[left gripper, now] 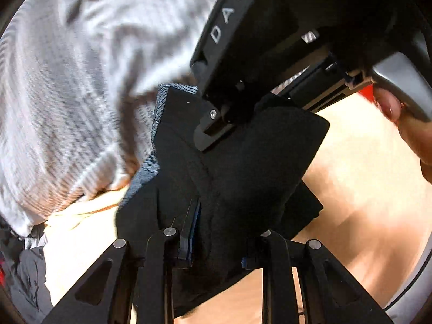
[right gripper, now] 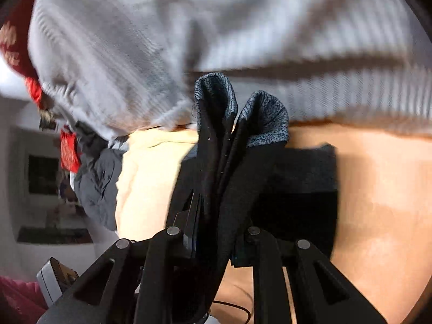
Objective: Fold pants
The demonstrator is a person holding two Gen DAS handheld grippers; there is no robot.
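**Both claws clamped on the pants, held above the bench**

Pale tan bench surface (right gripper: 378,189) fills the lower right of both views, smooth and blurred. Behind it I see a person's grey ribbed knit top (left gripper: 67,94), its lower hem running along the bench's far edge in the right wrist view.

Left gripper (left gripper: 216,243): jaws drawn close and clamped on the black pants (left gripper: 243,175). Fabric is matte and dense, bunched in thick layers between the fingers, with a blue-grey woven inner face showing at the turned-back edge.

Right gripper (right gripper: 213,232): jaws likewise pressed together on the pants, which rise from the fingers as two upright folded lobes, heathered blue-grey at their rounded tops. A flat black part hangs beyond, low over the bench.

Left view only: the right gripper's black body crosses the top right, biting the same cloth, with white letters "DAS" on it; part of a hand (left gripper: 405,124) on a grey handle (left gripper: 405,81).

Right view only: a crumpled dark grey garment (right gripper: 97,186) at the bench's left edge, red patterned cloth (right gripper: 68,148) beyond it, and a dim room background.
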